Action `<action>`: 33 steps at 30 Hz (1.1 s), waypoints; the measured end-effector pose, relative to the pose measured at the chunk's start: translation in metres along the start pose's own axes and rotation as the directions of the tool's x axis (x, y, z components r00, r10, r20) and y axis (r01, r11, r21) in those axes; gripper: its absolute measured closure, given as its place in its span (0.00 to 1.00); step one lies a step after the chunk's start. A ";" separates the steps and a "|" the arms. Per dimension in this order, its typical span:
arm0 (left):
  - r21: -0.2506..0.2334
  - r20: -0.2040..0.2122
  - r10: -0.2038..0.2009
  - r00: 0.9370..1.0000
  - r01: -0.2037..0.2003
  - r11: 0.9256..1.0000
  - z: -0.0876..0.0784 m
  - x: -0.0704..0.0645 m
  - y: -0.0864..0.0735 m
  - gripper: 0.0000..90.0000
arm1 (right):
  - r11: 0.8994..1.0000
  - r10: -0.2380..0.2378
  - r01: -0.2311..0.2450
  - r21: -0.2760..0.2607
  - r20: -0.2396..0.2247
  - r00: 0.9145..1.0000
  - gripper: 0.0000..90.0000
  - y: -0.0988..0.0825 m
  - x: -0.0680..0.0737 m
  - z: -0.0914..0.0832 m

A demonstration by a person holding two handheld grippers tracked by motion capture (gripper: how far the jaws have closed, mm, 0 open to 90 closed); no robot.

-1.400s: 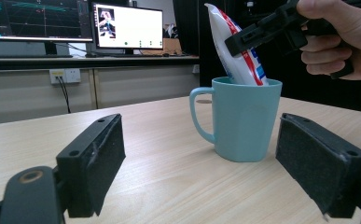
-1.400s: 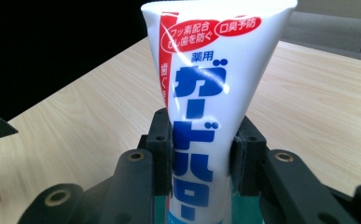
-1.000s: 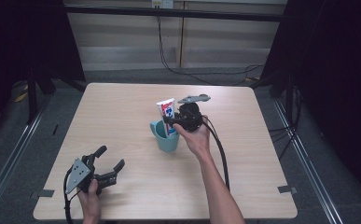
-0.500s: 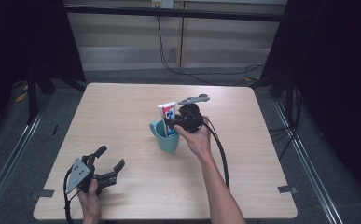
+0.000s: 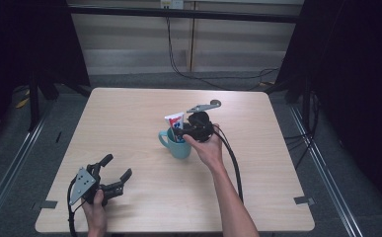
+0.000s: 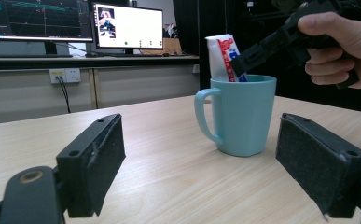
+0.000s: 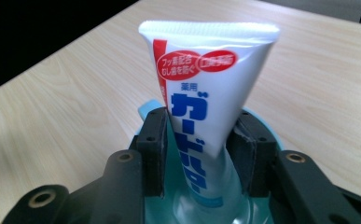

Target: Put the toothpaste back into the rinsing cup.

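A white toothpaste tube [image 5: 174, 120] [image 7: 206, 93] with red and blue print stands cap-down in a light blue mug [image 5: 180, 146] [image 6: 243, 116] near the middle of the wooden table [image 5: 129, 113]. My right gripper [image 5: 180, 129] [image 7: 199, 154] reaches over the mug's rim, shut on the tube with a pad against each side. In the left gripper view, the right hand and its gripper [image 6: 239, 58] hold the tube [image 6: 221, 51] above the mug. My left gripper [image 5: 118, 166] [image 6: 204, 140] rests at the table's front left, open and with nothing between its pads, facing the mug.
The mug's handle [image 6: 204, 116] points toward the table's left side. A black cable [image 5: 235, 168] trails from the right gripper along the forearm. Monitors [image 6: 127, 25] stand on a desk beyond the table. Bare tabletop lies all around the mug.
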State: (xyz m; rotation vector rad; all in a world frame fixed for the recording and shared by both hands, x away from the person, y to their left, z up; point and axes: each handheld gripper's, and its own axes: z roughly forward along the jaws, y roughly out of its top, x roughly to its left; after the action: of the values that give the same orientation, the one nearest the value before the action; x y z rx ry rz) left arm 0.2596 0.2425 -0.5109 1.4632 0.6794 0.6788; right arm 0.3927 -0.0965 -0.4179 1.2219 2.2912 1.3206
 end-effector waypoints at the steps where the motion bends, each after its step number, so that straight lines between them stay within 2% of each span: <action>1: 0.001 0.000 0.001 1.000 -0.001 1.000 0.000 0.000 0.000 0.17 | 1.000 0.005 -0.005 -0.025 -0.004 1.000 0.72 0.001 0.000 -0.003; 3: 0.001 0.000 0.001 1.000 -0.001 1.000 0.000 0.000 0.000 0.17 | 0.999 0.007 -0.008 -0.034 -0.013 1.000 0.63 0.004 -0.001 -0.006; 5: 0.001 0.000 0.001 1.000 -0.001 1.000 0.000 0.000 0.000 0.17 | 1.000 -0.008 0.008 -0.005 -0.010 1.000 0.63 0.005 0.000 -0.006; 6: 0.001 0.000 0.001 1.000 -0.001 1.000 0.000 0.000 0.000 0.17 | 1.000 -0.021 0.021 -0.006 0.009 1.000 0.63 0.004 0.001 -0.006; 9: 0.002 0.000 0.001 1.000 -0.001 1.000 0.000 0.000 0.000 0.17 | 1.000 -0.021 0.021 -0.008 -0.009 1.000 0.61 0.003 0.001 -0.008; 12: -0.002 -0.002 0.000 1.000 0.000 1.000 0.000 0.000 0.000 0.17 | 0.999 -0.031 0.031 -0.040 -0.004 1.000 0.62 0.003 0.002 -0.011; 18: -0.001 -0.002 0.000 1.000 0.000 1.000 0.000 0.000 0.000 0.17 | 0.998 -0.037 0.036 -0.060 -0.013 0.999 0.58 0.003 0.006 -0.013; 26: -0.006 -0.002 -0.008 1.000 0.008 1.000 0.001 -0.001 0.000 0.17 | 0.997 -0.036 0.036 -0.061 0.001 0.999 0.49 -0.001 0.009 -0.019; 30: -0.001 0.005 -0.003 1.000 0.003 1.000 0.001 0.000 0.000 0.17 | 0.996 -0.015 0.015 -0.088 0.004 1.000 0.46 -0.003 0.005 -0.028; 33: 0.003 0.002 -0.008 1.000 0.008 1.000 0.001 -0.001 0.000 0.17 | 0.996 -0.003 0.003 -0.089 0.005 1.000 0.44 -0.006 0.002 -0.030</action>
State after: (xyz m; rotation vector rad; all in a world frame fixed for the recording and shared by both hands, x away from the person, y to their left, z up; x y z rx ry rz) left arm 0.2600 0.2415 -0.5108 1.4628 0.6842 0.6699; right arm 0.3720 -0.1150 -0.4048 1.1912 2.2044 1.4006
